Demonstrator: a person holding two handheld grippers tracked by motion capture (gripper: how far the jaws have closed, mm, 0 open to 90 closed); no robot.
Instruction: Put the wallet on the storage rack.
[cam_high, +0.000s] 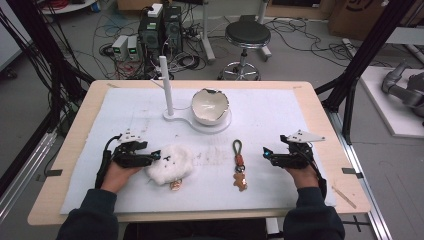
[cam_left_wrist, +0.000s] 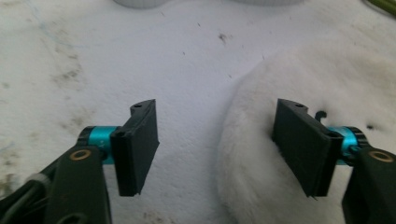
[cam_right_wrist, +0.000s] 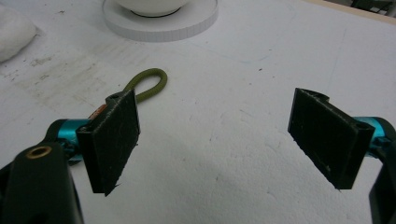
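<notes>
A: Where are the left tongs (cam_high: 156, 156)?
B: Near the left side of the bench (cam_high: 70, 150), on the white mat (cam_high: 270, 115). Their jaws are spread wide apart and hold nothing. The fluffy white toy (cam_high: 170, 163) is just to their right. In the left gripper view one jaw is pushed into the fluffy white toy (cam_left_wrist: 299, 154), and the other jaw is over bare mat.

A: And the right tongs (cam_high: 266, 153)?
B: On the right side, jaws wide apart too, holding nothing. The keychain (cam_high: 239, 167) with a green loop (cam_right_wrist: 148, 83) and a little brown bear (cam_high: 240, 181) lies to their left, near but not touching.

A: What is farther back?
B: A white bowl (cam_high: 210, 106) with a broken rim sits on a round white stand (cam_high: 200, 124) with a tall white post (cam_high: 166, 86).
</notes>
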